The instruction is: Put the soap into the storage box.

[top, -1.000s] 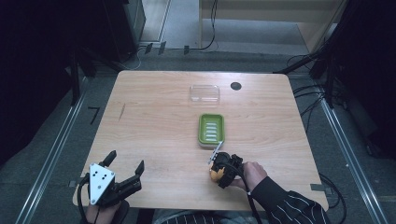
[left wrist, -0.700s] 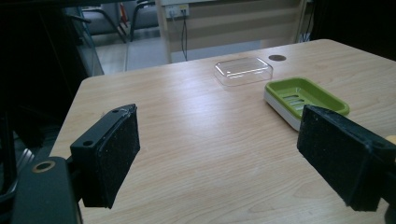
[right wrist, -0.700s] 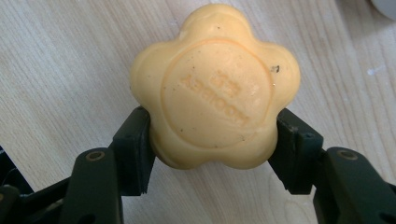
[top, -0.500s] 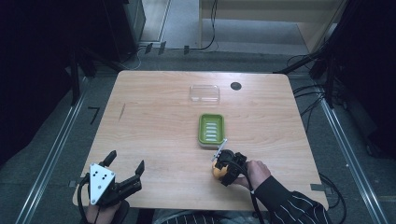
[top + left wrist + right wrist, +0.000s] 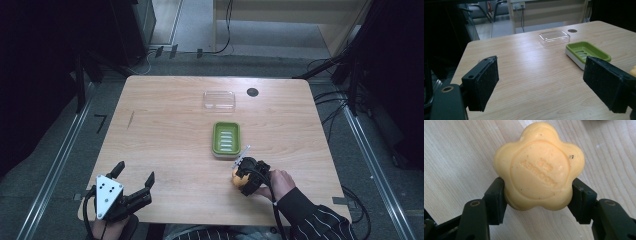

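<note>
A yellow flower-shaped soap bar (image 5: 539,167) sits between the jaws of my right gripper (image 5: 537,195), which is shut on it, close above the wood table. From above, that right gripper (image 5: 241,176) and the soap bar (image 5: 237,179) are just below the green soap dish (image 5: 226,138), near its lower right corner. A clear plastic lid (image 5: 219,99) lies farther back. My left gripper (image 5: 133,176) rests at the table's front left corner, open and holding nothing. Its own camera looks past the open left gripper (image 5: 549,82) to the green soap dish (image 5: 586,51) and the clear plastic lid (image 5: 554,37).
A small dark round hole (image 5: 252,92) marks the table (image 5: 165,135) near the back edge. Dark stands and cables ring the table on the floor. The broad left half of the tabletop is bare wood.
My right gripper with the soap has shifted slightly toward the front of the table, a little away from the dish. The left gripper has stayed put.
</note>
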`<action>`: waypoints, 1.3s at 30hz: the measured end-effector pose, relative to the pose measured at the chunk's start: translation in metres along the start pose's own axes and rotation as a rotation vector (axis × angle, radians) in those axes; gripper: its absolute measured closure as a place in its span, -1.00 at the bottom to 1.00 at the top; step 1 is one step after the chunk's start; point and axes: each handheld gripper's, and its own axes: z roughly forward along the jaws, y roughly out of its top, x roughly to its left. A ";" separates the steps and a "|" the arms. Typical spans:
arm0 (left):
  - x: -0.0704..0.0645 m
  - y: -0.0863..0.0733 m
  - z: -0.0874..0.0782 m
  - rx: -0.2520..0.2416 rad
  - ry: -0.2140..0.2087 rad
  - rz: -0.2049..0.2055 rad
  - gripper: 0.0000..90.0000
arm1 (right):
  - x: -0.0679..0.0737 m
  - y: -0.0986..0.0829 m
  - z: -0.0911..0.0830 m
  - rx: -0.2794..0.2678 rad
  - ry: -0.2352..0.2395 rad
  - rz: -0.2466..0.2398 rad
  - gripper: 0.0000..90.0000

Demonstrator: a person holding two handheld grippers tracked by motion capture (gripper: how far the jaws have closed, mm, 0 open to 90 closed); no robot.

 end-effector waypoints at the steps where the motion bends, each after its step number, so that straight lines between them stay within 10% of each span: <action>1: 0.000 0.000 0.000 0.000 0.000 0.000 -0.70 | 0.000 0.000 0.000 0.003 -0.002 0.001 -0.11; 39: 0.000 0.000 0.000 0.001 0.001 -0.002 -0.70 | -0.033 -0.004 -0.015 -0.032 -0.062 0.074 -0.11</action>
